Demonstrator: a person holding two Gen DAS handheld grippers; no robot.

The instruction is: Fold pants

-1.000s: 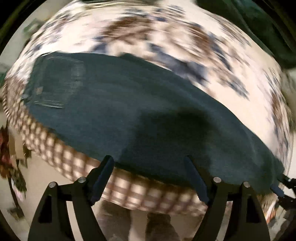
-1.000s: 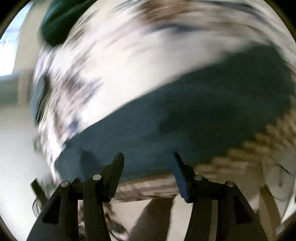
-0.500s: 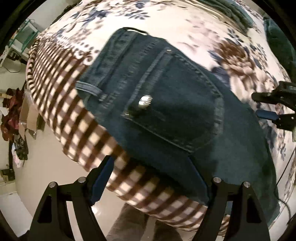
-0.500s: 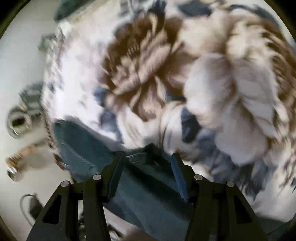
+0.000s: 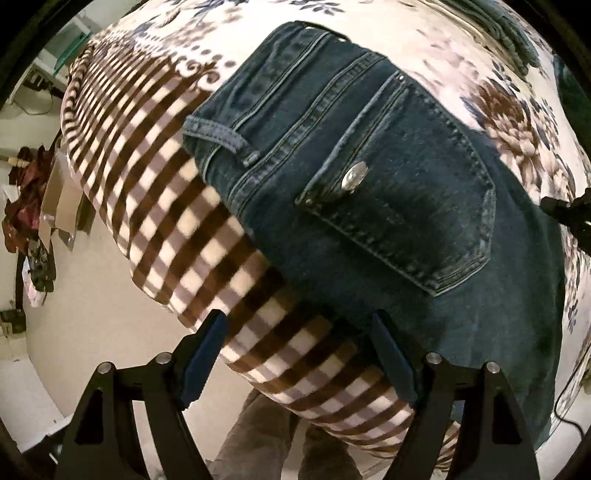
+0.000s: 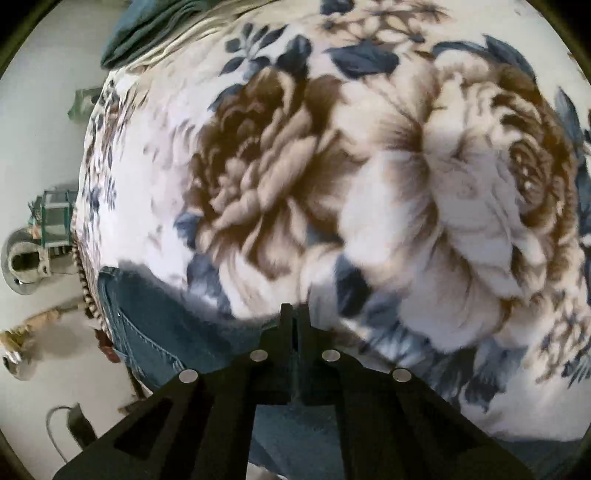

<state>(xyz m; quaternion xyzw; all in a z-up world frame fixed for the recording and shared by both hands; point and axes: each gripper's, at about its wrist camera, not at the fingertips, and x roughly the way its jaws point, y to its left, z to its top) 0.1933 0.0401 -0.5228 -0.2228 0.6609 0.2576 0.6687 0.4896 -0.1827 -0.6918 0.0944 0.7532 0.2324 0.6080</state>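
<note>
Dark blue jeans (image 5: 362,177) lie flat on a bed, back pocket with a metal button up, waistband toward the upper left. My left gripper (image 5: 299,354) is open and empty, hovering over the near edge of the jeans at the bed's checkered border. My right gripper (image 6: 294,321) is shut on the far edge of the jeans (image 6: 155,325), pinching the denim against the flowered blanket. Its tip also shows at the right edge of the left wrist view (image 5: 569,214).
The bed carries a white blanket with brown and blue flowers (image 6: 369,166) and a brown checkered border (image 5: 155,206). Folded dark green cloth (image 6: 147,26) lies at the bed's far end. The floor with clutter (image 5: 29,206) lies to the left. The person's legs (image 5: 280,435) stand below.
My right gripper has closed on the jeans' edge; half a second ago its jaws stood open around it. My left gripper has moved closer to the pocket area and stays open.
</note>
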